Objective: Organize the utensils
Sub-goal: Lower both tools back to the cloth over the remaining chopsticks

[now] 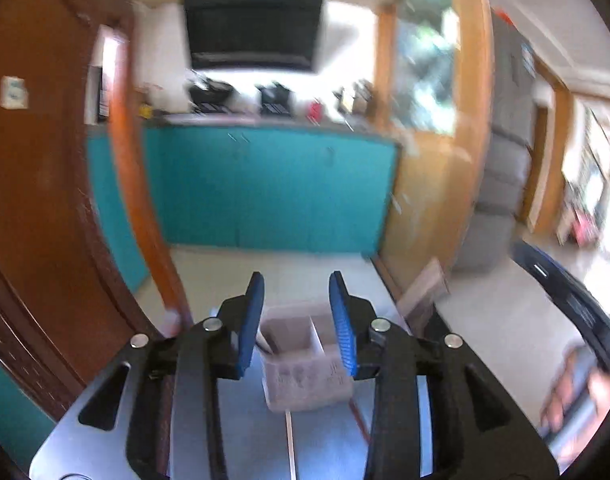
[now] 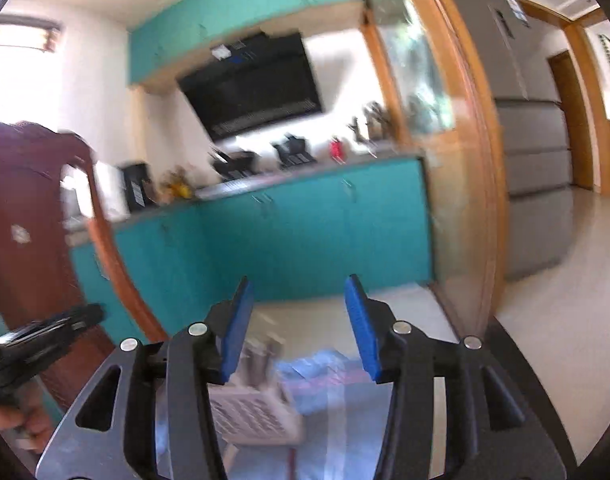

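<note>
Teal cabinets [image 1: 273, 188] fill the middle of both views, with a black range hood [image 1: 253, 28] above them at 12 o'clock and a grey fridge [image 2: 533, 120] at 2 o'clock in the right wrist view; a blue-and-white label sits near the fridge's top, but its writing is too blurred to read. In the left wrist view the left gripper [image 1: 297, 320] is open with nothing between its blue pads [image 1: 251, 320], and a white divided utensil box [image 1: 305, 364] stands on the desk [image 1: 325, 440] directly ahead at 12 o'clock, low between the fingers and apart from them. Dark printing covers the box's front face, but it cannot be read. In the right wrist view the right gripper [image 2: 299, 328] is also open and holds nothing; a white slotted basket [image 2: 253, 416] sits below its left finger at about 7 o'clock, with blurred utensil handles [image 2: 261, 354] standing up behind it, and a blue cloth [image 2: 325, 372] lies just beside it at 6 o'clock.
</note>
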{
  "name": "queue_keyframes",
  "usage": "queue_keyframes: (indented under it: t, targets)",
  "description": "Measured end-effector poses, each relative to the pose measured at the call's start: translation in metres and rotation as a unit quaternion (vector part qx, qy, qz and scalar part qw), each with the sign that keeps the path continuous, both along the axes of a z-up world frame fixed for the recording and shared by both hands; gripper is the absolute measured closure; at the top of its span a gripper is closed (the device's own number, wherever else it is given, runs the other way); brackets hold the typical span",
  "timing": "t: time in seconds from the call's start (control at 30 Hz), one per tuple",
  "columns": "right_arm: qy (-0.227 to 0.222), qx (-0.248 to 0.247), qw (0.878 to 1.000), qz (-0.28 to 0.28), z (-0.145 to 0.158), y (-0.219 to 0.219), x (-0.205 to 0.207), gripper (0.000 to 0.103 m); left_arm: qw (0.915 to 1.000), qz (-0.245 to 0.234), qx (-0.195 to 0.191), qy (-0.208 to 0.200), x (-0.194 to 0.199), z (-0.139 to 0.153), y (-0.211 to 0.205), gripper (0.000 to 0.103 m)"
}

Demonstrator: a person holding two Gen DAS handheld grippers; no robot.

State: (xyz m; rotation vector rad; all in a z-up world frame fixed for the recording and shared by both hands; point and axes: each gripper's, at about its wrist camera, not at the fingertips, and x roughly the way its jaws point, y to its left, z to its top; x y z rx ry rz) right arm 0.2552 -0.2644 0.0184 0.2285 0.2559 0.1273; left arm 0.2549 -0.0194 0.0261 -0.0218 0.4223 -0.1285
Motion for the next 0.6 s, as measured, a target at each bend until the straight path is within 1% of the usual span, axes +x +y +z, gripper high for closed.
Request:
queue_keyframes:
  t: [0.07, 0.1, 0.13, 0.17, 0.2, 0.27, 0.3, 0.33, 0.43, 0.53, 0.6]
  targets:
    - [0.055, -0.003, 0.998, -0.018, -0.025, -0.007, 0.014, 0.056, 0.9988, -0.019, 0.025, 0.038, -0.003, -0.030, -0.013, 0.070]
    - [0.084, -0.002, 0.996, -0.025, -0.039, -0.010, 0.020, 0.056, 0.9975, -0.024, 0.035, 0.058, -0.001, -0.046, -0.017, 0.073]
    - [0.119, 0.000, 0.992, -0.029, -0.055, -0.012, 0.028, 0.056, 0.9948, -0.028, 0.046, 0.087, 0.003, -0.066, -0.021, 0.080]
    - [0.168, -0.002, 0.986, -0.024, -0.076, -0.012, 0.039, 0.056, 0.9908, -0.025, 0.056, 0.121, 0.010, -0.088, -0.022, 0.084]
    - [0.206, -0.007, 0.979, -0.011, -0.093, -0.008, 0.048, 0.056, 0.9871, -0.017, 0.061, 0.147, 0.015, -0.105, -0.022, 0.084]
    - [0.260, -0.015, 0.965, 0.020, -0.118, 0.003, 0.060, 0.056, 0.9769, -0.003, 0.061, 0.205, 0.031, -0.136, -0.018, 0.085]
    - [0.291, -0.019, 0.956, 0.043, -0.134, 0.013, 0.068, 0.056, 0.9702, -0.001, 0.058, 0.235, 0.041, -0.153, -0.016, 0.085]
    - [0.308, -0.026, 0.949, 0.059, -0.145, 0.023, 0.073, 0.056, 0.9659, -0.001, 0.055, 0.253, 0.047, -0.164, -0.016, 0.085]
    - [0.330, -0.066, 0.939, 0.070, -0.166, 0.047, 0.078, 0.056, 0.9526, -0.008, 0.056, 0.299, 0.060, -0.193, -0.019, 0.085]
    - [0.332, -0.079, 0.937, 0.075, -0.172, 0.057, 0.081, 0.056, 0.9422, -0.003, 0.061, 0.330, 0.063, -0.217, -0.018, 0.085]
    - [0.331, -0.081, 0.937, 0.076, -0.173, 0.060, 0.081, 0.056, 0.9363, 0.005, 0.056, 0.347, 0.065, -0.227, -0.013, 0.086]
